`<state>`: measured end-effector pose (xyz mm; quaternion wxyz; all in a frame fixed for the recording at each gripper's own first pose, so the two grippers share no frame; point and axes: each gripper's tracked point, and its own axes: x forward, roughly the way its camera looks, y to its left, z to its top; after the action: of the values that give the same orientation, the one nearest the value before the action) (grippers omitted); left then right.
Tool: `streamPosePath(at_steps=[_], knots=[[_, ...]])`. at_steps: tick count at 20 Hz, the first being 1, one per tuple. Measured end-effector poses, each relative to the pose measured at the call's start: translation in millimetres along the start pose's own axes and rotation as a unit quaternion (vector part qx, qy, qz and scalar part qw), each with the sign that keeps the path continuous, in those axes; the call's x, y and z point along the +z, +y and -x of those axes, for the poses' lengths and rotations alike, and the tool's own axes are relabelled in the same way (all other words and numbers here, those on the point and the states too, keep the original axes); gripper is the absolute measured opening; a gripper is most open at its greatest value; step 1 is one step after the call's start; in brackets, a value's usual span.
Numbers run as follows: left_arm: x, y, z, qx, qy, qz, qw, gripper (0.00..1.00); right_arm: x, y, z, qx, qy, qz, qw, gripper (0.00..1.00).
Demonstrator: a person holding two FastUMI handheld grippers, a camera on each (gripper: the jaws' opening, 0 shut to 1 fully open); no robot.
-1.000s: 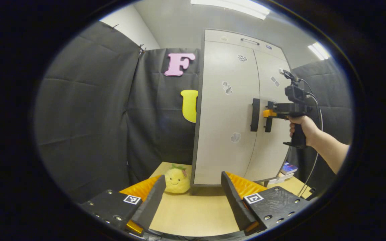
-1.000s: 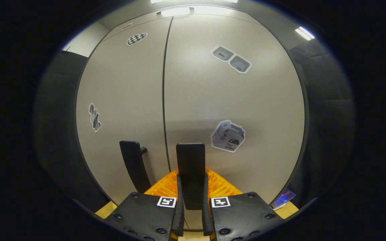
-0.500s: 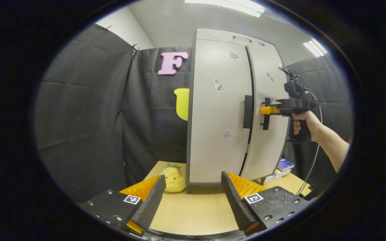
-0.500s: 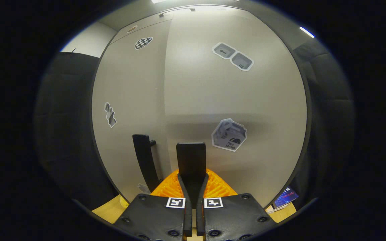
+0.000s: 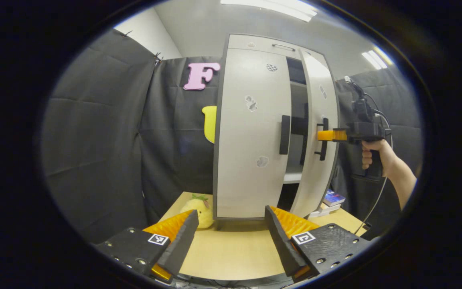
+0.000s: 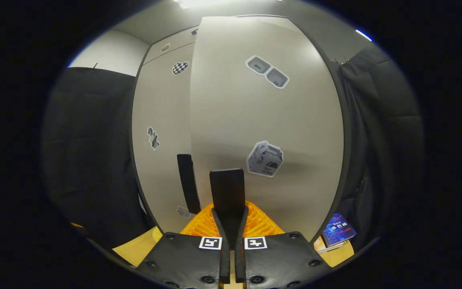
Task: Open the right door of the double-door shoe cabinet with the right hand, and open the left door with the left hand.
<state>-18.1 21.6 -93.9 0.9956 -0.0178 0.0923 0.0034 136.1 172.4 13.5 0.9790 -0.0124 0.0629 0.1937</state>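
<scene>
Pulling now: my right gripper (image 6: 231, 237) is clenched on the right door handle (image 6: 227, 192), both fingers pressed to it
Right door: the right door (image 5: 319, 132) stands partly swung out from the shoe cabinet (image 5: 251, 44) — dark shelves show in the gap beside it, so I judge this half well begun but not finished
Left door: the left door (image 5: 251, 132) looks flush and closed, its handle (image 5: 284, 134) untouched
Left gripper: my left gripper (image 5: 231, 241) hangs released, fingers spread wide, low over the wooden table (image 5: 231, 257) and well apart from the cabinet
Still to do: swing the right door fully out, then bring my left gripper up to the left handle and pull — roughly a third done, I'd say
Count: one cabinet, two doors, two handles, two grippers, one hand (image 5: 375, 154) holding the far gripper
Extras: one yellow plush toy (image 5: 197, 208) just beside the cabinet's foot, a small stack of books (image 5: 331, 200) by the right door
</scene>
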Motion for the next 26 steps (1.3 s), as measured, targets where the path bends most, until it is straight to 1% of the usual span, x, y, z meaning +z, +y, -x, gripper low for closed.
streamPosePath(at_steps=[1,2,5,6,7,9,10,13,14,15,16,17,18,23,24,26], knots=[[-1.7,-3.6,1.7,-0.001,0.002,-0.002,1.0,0.94,-0.6,-2.9,7.5,0.001,0.0,-0.004,1.0,0.02],[-2.1,-6.6,2.2,-0.002,0.003,-0.003,1.0,0.95,-0.9,-6.0,15.6,0.003,-0.001,-0.008,1.0,0.06],[-3.9,-16.4,4.1,-0.007,0.005,-0.003,1.0,0.94,-2.5,-15.3,34.1,-0.002,0.0,-0.006,1.0,0.06],[-4.7,-19.8,5.3,-0.009,0.007,-0.004,1.0,0.95,-2.9,-17.1,38.5,-0.005,-0.001,-0.004,1.0,0.02],[-6.9,-22.4,5.9,-0.012,0.009,-0.004,1.0,0.95,-3.2,-20.6,44.1,-0.007,-0.001,-0.004,1.0,0.02],[-8.3,-26.4,6.0,-0.015,0.011,-0.006,1.0,0.95,-3.8,-28.4,56.2,-0.011,-0.003,-0.009,1.0,0.1],[-8.6,-28.7,4.6,-0.017,0.012,-0.006,1.0,0.94,-4.9,-33.2,62.5,-0.014,-0.004,-0.012,1.0,0.06],[-9.5,-37.3,0.9,-0.023,0.014,-0.005,1.0,0.95,-5.8,-48.7,82.0,-0.022,-0.006,-0.018,1.0,0.06],[-10.1,-40.8,-1.1,-0.026,0.015,-0.004,1.0,0.94,-6.3,-54.0,85.5,-0.026,-0.008,-0.02,0.999,0.02],[-11.6,-45.5,-3.3,-0.03,0.018,-0.003,0.999,0.94,-6.5,-58.9,90.7,-0.028,-0.01,-0.022,0.999,0.06],[-12.5,-50.6,-5.4,-0.034,0.022,-0.002,0.999,0.94,-7.0,-64.8,94.5,-0.031,-0.012,-0.024,0.999,0.02],[-15.0,-54.7,-7.1,-0.037,0.025,-0.001,0.999,0.94,-6.6,-70.6,99.7,-0.035,-0.013,-0.024,0.999,0.02],[-14.8,-59.6,-7.8,-0.041,0.025,-0.001,0.999,0.95,-5.6,-74.6,108.5,-0.037,-0.014,-0.023,0.999,0.06],[-15.4,-82.7,-17.4,-0.051,0.027,-0.006,0.998,0.94,-3.6,-90.2,119.0,-0.022,-0.024,-0.018,0.999,0.06],[-12.9,-85.1,-19.6,-0.051,0.026,-0.008,0.998,0.95,-3.3,-91.9,120.0,-0.019,-0.026,-0.015,0.999,0.05],[-10.3,-92.3,-19.3,-0.046,0.025,-0.009,0.999,0.94,-4.1,-94.2,121.7,-0.012,-0.024,-0.011,1.0,0.06]])
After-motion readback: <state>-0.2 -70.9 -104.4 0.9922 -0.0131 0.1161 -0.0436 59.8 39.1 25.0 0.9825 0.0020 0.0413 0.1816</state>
